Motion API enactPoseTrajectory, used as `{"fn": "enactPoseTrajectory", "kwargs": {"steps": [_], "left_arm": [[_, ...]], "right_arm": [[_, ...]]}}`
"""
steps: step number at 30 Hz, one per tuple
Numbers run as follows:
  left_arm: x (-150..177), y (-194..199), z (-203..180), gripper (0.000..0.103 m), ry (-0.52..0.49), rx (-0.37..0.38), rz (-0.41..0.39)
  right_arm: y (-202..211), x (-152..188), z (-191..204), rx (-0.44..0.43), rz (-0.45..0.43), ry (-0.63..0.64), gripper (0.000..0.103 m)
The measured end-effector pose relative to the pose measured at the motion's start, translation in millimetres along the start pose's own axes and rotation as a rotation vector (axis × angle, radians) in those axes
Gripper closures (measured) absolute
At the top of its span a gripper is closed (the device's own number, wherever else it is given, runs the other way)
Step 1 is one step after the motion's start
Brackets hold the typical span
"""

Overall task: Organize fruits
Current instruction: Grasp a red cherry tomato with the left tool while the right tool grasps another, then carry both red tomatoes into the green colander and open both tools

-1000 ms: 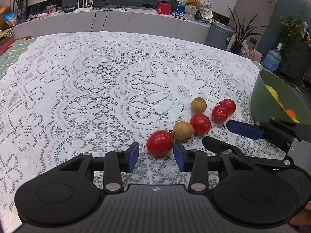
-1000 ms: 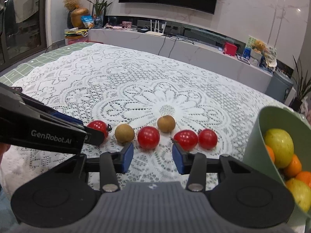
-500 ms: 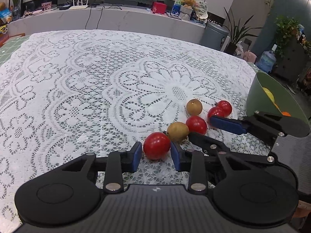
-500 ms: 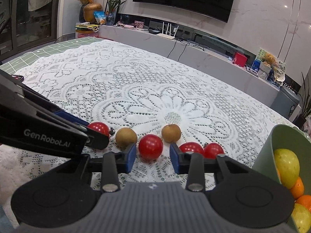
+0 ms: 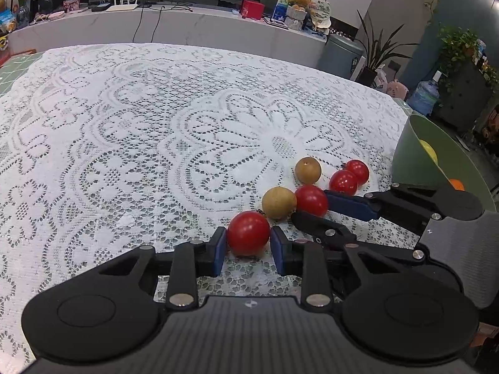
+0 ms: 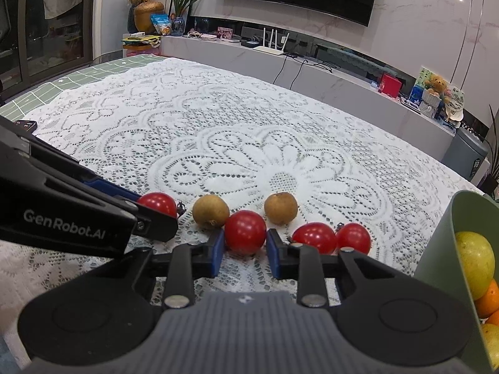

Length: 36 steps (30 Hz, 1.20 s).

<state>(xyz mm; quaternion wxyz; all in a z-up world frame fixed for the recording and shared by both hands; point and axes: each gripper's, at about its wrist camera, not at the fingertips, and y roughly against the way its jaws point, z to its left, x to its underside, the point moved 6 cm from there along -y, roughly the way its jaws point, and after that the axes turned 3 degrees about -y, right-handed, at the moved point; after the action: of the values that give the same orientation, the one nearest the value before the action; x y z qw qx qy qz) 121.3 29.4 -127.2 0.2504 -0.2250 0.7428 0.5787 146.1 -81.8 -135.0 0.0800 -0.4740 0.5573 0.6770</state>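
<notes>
Your left gripper point(image 5: 248, 246) is closing on the nearest red cherry tomato point(image 5: 248, 232). Your right gripper point(image 6: 244, 249) pinches another round red tomato point(image 6: 245, 232) (middle of the row), both presumably bound for the green plastic bowl point(image 6: 443, 249) at right.

Tablecloth point(image 5: 131, 143): white lace cloth, openwork, matt.
Red tomatoes point(image 6: 245, 232): smooth, glossy skin with bright highlights.
Brown fruits point(image 6: 210, 211): dull, slightly rough skin.
Green bowl point(image 6: 436, 258): smooth, matt, probably plastic.
Gripper bodies point(image 5: 249, 324): matt black plastic, ribbed grey centre, small shiny metal pins.
Finger pads point(image 5: 219, 255): blue, matt, rubber-like.
</notes>
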Motion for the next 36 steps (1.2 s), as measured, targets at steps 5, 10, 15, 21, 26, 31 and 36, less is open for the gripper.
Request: {"fn": "enactPoseTrajectory", "kwargs": {"steps": [5,10,15,21,26,31,36], "left_arm": [[0.4,1.6,0.5,0.070,0.012,-0.009,0.000],[1.6,8.0,0.7,0.070,0.027,-0.008,0.001],[2.7,20.3,-8.9,0.070,0.020,0.009,-0.010],[3.9,33.6,-26.3,0.070,0.000,0.038,-0.022],[0.7,44.8,-46.3,0.070,-0.032,0.060,-0.041],[-4.6,55.9,-69.4,0.070,-0.069,0.090,-0.072],[-11.2,59.2,-90.5,0.070,-0.103,0.110,-0.087]], "right_arm": [[6.2,0.5,1.8,-0.003,0.001,0.005,0.078],[17.3,2.9,1.8,-0.002,0.004,-0.010,0.078],[34.6,4.6,1.4,0.000,-0.006,-0.023,0.078],[60.0,9.4,-2.0,0.011,-0.021,-0.037,0.078],[82.8,13.3,-9.9,0.035,-0.049,-0.061,0.078],[103.7,15.7,-21.9,0.073,-0.078,-0.081,0.078],[124.1,19.0,-40.4,0.127,-0.110,-0.121,0.078]]}}
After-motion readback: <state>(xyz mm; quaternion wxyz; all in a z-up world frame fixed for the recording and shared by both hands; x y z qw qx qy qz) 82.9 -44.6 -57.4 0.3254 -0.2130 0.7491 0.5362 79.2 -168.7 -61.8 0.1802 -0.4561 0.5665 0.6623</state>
